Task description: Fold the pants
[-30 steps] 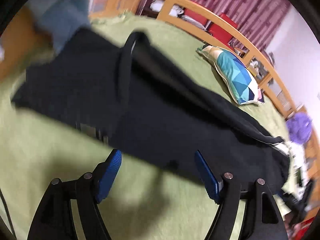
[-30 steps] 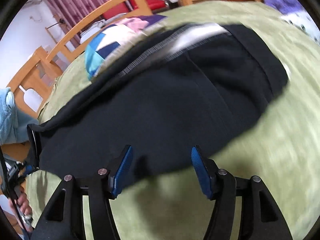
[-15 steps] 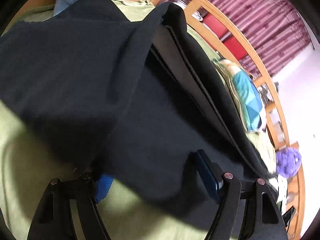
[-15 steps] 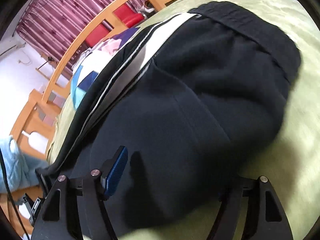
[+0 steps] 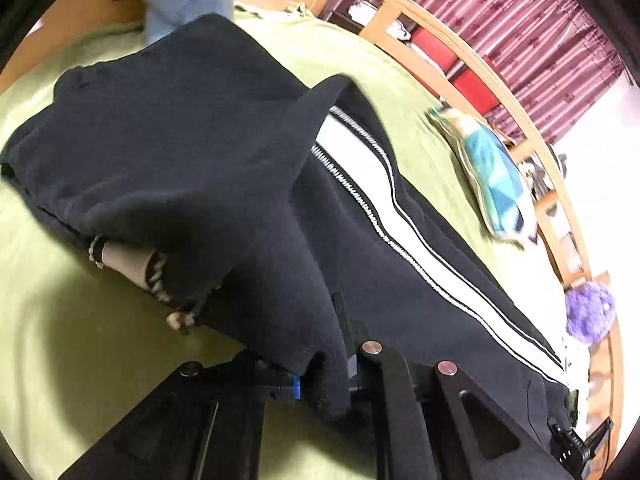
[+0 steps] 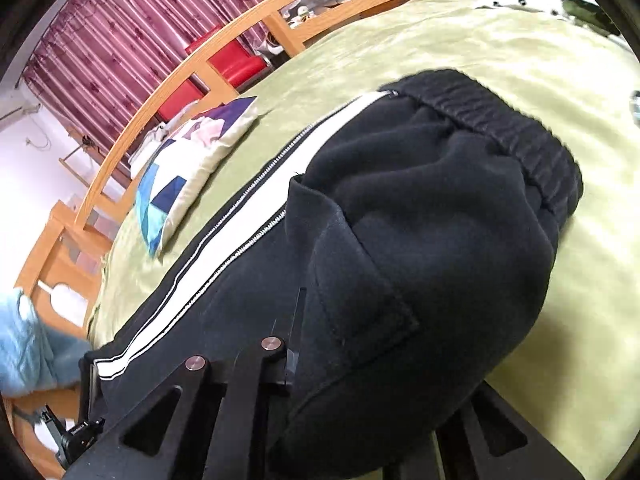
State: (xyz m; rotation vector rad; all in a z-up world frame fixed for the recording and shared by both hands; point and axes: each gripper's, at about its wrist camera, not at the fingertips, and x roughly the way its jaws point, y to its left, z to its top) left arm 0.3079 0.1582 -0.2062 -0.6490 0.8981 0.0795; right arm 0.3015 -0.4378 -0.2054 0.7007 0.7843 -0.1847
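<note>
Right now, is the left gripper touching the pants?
Touching. The left wrist view shows the left gripper closed on a bunched fold of the black pants, with cloth pinched between its jaws.

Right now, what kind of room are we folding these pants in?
Most likely a bedroom: the black pants lie on a green bedsheet, with a patchwork pillow, a curved wooden bed rail and maroon curtains behind.

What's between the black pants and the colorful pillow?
Only bare green bedsheet. In the right wrist view, the pants and the pillow lie apart, with a strip of sheet between them.
</note>
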